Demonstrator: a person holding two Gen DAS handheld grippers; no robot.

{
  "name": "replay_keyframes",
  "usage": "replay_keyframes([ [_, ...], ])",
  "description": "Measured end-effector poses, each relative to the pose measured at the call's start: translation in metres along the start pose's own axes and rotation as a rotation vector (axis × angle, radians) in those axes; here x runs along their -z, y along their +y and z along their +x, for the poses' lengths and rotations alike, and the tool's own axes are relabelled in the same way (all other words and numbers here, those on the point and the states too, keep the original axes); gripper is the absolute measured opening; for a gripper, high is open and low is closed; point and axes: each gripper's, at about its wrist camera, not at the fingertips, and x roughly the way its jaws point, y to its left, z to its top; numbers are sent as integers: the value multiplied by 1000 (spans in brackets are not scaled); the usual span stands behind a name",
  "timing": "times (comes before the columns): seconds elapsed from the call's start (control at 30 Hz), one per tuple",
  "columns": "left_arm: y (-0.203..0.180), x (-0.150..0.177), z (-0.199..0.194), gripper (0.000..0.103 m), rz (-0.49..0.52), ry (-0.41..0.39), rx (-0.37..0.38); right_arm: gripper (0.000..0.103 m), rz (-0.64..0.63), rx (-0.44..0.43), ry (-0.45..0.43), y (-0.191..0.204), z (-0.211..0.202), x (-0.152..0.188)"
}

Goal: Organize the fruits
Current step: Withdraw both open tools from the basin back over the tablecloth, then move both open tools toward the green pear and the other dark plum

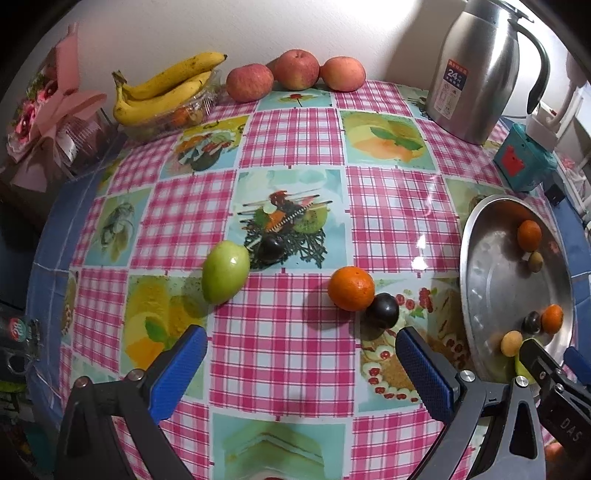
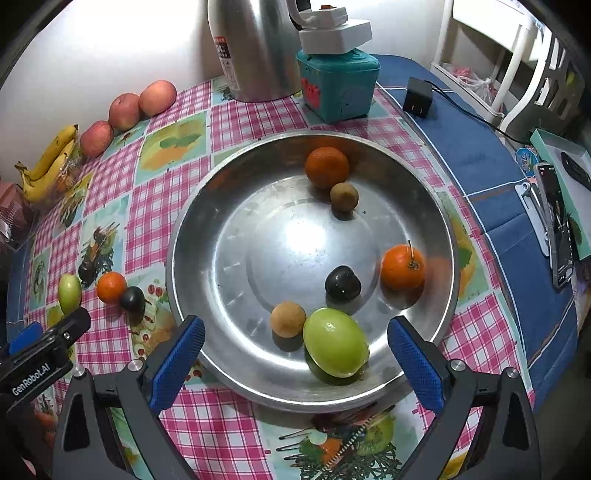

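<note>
Where a white wall (image 1: 332, 29) backs the checked cloth (image 1: 295, 354), both grippers (image 1: 301, 363) (image 2: 295, 354) are held wide, empty, over fruit and bowl (image 2: 192, 236).

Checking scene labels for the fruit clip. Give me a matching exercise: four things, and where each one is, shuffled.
Things:
1. green fruit between the right claw's open fingers
2. dark plum touching an orange
3. three apples
4. bananas

Places:
A. in a row at the far edge of the table, by the wall
B. on the checked tablecloth, outside the metal bowl
C. inside the metal bowl, near its front rim
D. on a clear plastic tray at the far left

Pairs: 1-C, 2-B, 3-A, 4-D
</note>
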Motion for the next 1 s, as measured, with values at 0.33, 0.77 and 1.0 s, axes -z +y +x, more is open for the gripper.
replay_keyframes([
  [0.33, 23, -7, -7, 103, 3, -49, -62, 99, -46, 28, 19, 10, 4, 3],
  [0.77, 90, -13, 6, 103, -120, -20, -83, 99, -112, -34, -16, 53, -3, 4],
  [1.0, 123, -14, 13, 103, -178, -8, -111, 99, -137, -88, -4, 79, 1, 3],
])
